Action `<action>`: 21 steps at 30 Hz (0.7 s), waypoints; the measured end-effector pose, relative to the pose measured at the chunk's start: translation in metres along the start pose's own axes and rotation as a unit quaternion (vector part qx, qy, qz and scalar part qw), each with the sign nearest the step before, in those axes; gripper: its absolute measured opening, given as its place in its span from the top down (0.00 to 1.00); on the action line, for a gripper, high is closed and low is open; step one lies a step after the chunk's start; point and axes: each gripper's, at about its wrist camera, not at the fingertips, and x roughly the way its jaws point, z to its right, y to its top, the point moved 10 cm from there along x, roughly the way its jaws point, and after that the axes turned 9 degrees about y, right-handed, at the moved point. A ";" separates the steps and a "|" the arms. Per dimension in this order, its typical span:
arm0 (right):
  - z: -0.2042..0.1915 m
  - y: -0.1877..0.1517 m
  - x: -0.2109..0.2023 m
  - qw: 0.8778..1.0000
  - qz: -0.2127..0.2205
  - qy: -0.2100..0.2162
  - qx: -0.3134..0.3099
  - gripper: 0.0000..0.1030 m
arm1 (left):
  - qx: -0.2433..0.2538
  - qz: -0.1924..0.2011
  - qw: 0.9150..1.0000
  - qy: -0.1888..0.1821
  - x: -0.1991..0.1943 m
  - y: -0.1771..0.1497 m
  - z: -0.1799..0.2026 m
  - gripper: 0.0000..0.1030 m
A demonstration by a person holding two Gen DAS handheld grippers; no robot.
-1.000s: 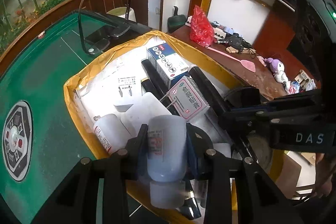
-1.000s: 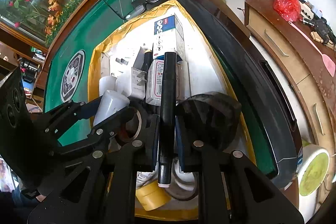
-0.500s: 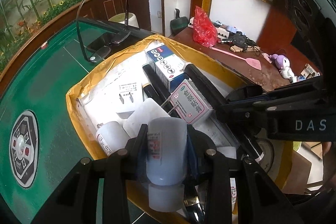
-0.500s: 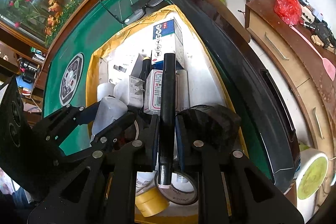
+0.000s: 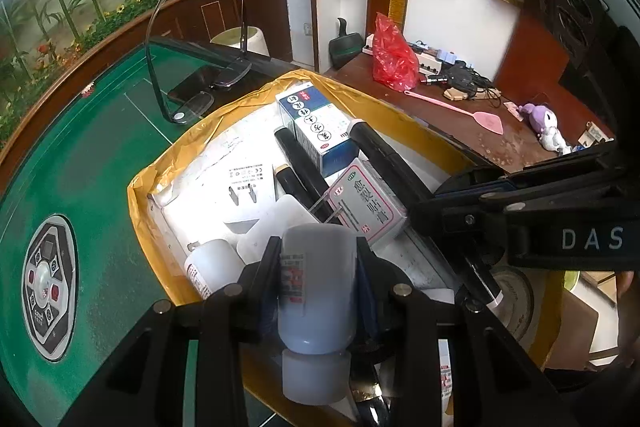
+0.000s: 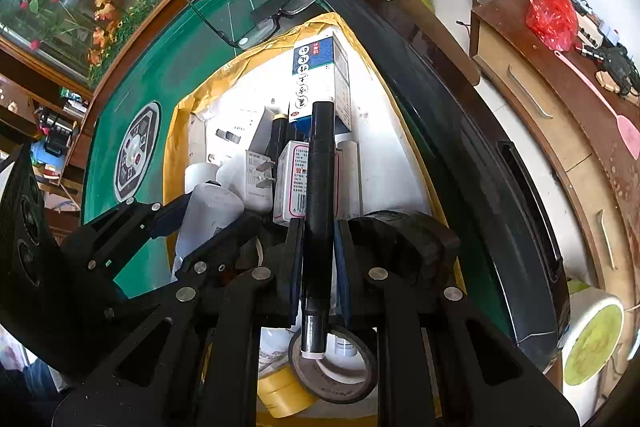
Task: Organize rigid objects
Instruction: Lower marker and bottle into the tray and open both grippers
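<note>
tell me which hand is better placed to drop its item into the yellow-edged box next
Left, probably: its gripper holds the white plastic bottle over a gap beside other bottles. The right gripper holds its long black marker above stacked boxes.

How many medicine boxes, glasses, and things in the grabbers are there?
Medicine boxes: 2 (blue box, pink-edged box)
Glasses: 1
Held things: 2 (white bottle in left gripper, black marker in right gripper)
Total: 5

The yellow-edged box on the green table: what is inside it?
Inside the yellow-edged box: a blue medicine carton, a pink-bordered carton, a plug adapter, tape rolls. The grippers cover the rest.
</note>
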 end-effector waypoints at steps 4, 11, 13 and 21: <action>0.000 0.004 0.002 1.000 0.000 -0.002 -0.005 0.86 | -0.004 0.000 1.000 0.001 0.002 0.001 0.000 0.66; 0.000 0.017 0.005 1.000 0.001 -0.010 -0.018 0.86 | -0.005 -0.003 1.000 0.006 0.008 0.004 -0.003 0.66; 0.000 0.020 0.007 1.000 0.000 -0.010 -0.018 0.86 | -0.006 -0.002 1.000 0.010 0.010 0.005 -0.005 0.65; 0.001 0.031 0.010 1.000 0.003 -0.014 -0.020 0.86 | -0.011 0.004 1.000 0.011 0.011 0.007 -0.009 0.64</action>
